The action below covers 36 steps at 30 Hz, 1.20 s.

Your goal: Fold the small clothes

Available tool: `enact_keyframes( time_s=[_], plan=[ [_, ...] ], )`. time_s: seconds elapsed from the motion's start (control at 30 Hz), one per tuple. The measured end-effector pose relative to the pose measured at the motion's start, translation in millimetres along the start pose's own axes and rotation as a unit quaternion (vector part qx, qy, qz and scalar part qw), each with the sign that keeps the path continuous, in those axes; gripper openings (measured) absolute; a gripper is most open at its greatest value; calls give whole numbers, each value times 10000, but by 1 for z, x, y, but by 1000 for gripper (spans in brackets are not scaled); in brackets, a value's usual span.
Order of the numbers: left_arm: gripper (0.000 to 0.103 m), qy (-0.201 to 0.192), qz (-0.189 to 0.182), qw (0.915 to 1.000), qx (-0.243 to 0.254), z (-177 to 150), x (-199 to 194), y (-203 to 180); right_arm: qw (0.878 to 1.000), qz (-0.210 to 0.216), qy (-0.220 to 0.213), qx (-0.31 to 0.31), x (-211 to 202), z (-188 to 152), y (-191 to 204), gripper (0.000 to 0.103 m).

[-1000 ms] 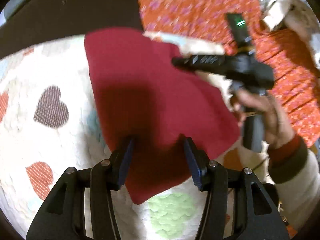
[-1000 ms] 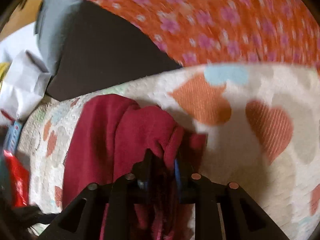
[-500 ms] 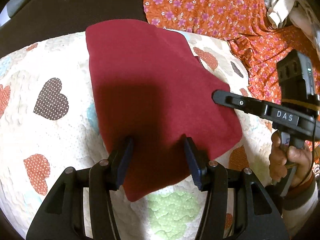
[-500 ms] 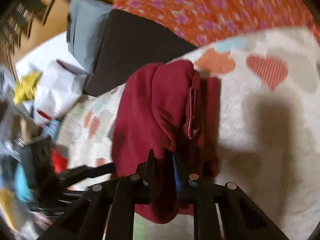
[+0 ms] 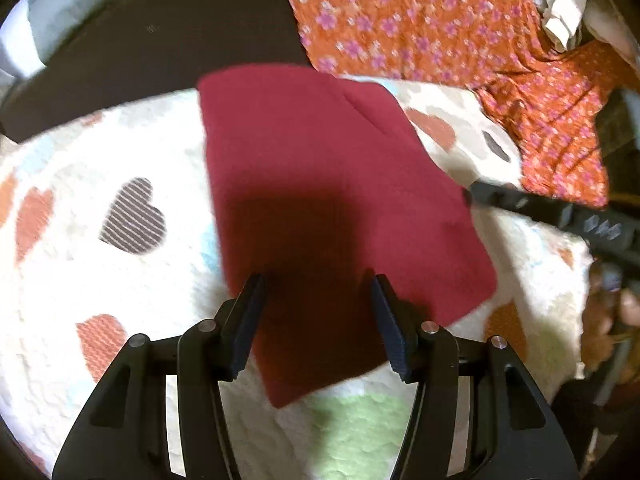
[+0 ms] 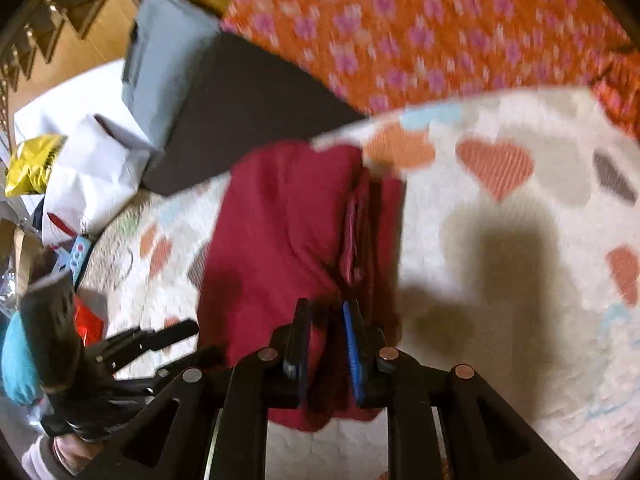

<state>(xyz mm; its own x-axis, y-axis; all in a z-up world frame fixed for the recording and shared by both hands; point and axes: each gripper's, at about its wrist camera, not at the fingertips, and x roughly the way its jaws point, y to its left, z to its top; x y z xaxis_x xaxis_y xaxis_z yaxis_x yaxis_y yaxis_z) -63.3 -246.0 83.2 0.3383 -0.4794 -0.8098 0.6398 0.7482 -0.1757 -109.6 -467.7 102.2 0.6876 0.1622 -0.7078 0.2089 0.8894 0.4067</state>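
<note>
1. Lying flat on a white quilt (image 5: 120, 280) printed with coloured hearts, the dark red garment (image 5: 328, 184) spread away from the left gripper (image 5: 316, 300), its near corner reaching back under and past the fingertips.
2. The left gripper hovered over that near part of the garment with its jaws spread and opening; the cloth lay below the gap, and the pads did not press on it.
3. The right gripper (image 6: 326, 328) stood at the garment's other side; in the left wrist view its tip met the right-hand edge of the red cloth.
4. Its jaws stood narrow and were opening a little, with a fold of the red cloth between the blue pads (image 6: 352, 344); the view was blurred, but the pads appeared to pinch the fabric there.
5. From the right wrist view, the garment ran forward from the fingertips in a bunched, doubled shape, with a folded edge slightly right of the gripper's line.
6. Beyond both grippers lay an orange floral fabric (image 5: 420, 28) and, to its left, a dark slab (image 5: 160, 48).
7. A hand (image 5: 608, 312) gripped the right gripper's handle at the far right of the left wrist view.
</note>
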Motion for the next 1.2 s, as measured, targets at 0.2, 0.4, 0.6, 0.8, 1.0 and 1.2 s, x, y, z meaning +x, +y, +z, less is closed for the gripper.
enact_keyframes(
  time_s=[0.2, 0.4, 0.6, 0.8, 1.0, 1.2],
  plan=[
    [54, -30, 122, 9997, -198, 6, 3, 13, 9997, -174, -44, 145, 25, 34, 8, 43],
    [54, 64, 134, 9996, -228, 8, 11, 18, 9977, -314, 23, 606, 71, 63, -11, 43],
    [54, 80, 149, 9997, -201, 9, 16, 18, 9994, -283, 150, 88, 98, 77, -8, 21],
    [62, 111, 87, 9996, -251, 9, 21, 19, 9908, -1178, -7, -661, 103, 73, -1, 14],
    [62, 168, 202, 9993, -265, 7, 23, 16, 9955, -924, 45, -204, 77, 74, -6, 14],
    [62, 168, 218, 9991, -319, 5, 23, 17, 9995, -43, 62, -302, 37, 50, 24, 15]
  ],
)
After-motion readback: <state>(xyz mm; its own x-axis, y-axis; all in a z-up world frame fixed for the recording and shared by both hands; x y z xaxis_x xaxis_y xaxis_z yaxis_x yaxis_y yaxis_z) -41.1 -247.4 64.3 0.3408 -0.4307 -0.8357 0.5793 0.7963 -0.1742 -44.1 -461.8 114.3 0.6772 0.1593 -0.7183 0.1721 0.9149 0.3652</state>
